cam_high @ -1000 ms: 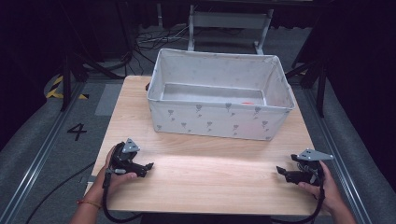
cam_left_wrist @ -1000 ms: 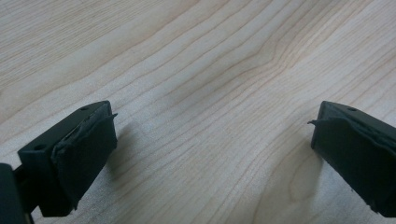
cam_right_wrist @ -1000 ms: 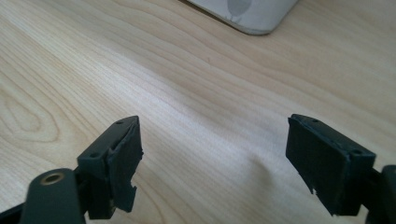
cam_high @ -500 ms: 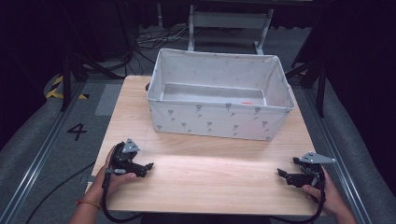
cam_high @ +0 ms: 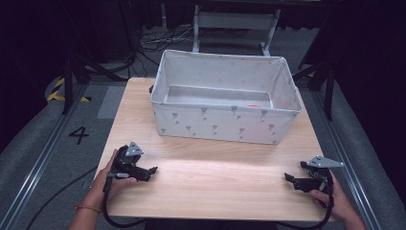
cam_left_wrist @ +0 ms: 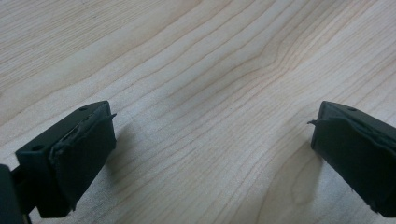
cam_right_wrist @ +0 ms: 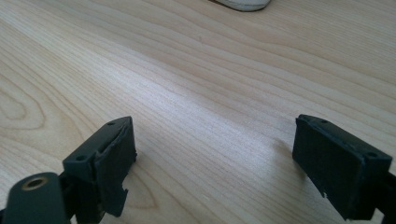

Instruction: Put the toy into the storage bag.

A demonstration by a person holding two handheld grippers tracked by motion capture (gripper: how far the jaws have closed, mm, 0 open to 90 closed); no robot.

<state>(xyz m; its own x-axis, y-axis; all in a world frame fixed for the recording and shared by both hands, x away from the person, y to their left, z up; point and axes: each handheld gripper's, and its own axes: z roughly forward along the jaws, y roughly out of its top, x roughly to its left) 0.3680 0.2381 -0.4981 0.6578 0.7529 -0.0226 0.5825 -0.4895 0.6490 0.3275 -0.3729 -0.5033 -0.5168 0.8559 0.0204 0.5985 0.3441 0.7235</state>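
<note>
on the table (cam_high: 215, 182), left gripper (cam_high: 152, 170) and right gripper (cam_high: 287, 177) rest, jaws wide.

This looks like a lab or recording studio rather than a home. A light wooden table (cam_high: 210, 191) stands on grey carpet between metal floor rails (cam_high: 40, 165), with a number 4 (cam_high: 79, 135) marked on the floor beside its left edge. Yellow-black hazard tape (cam_high: 60, 91) and loose cables (cam_high: 158, 40) lie beyond the far-left corner, and the dark surroundings are probably black curtains.
</note>
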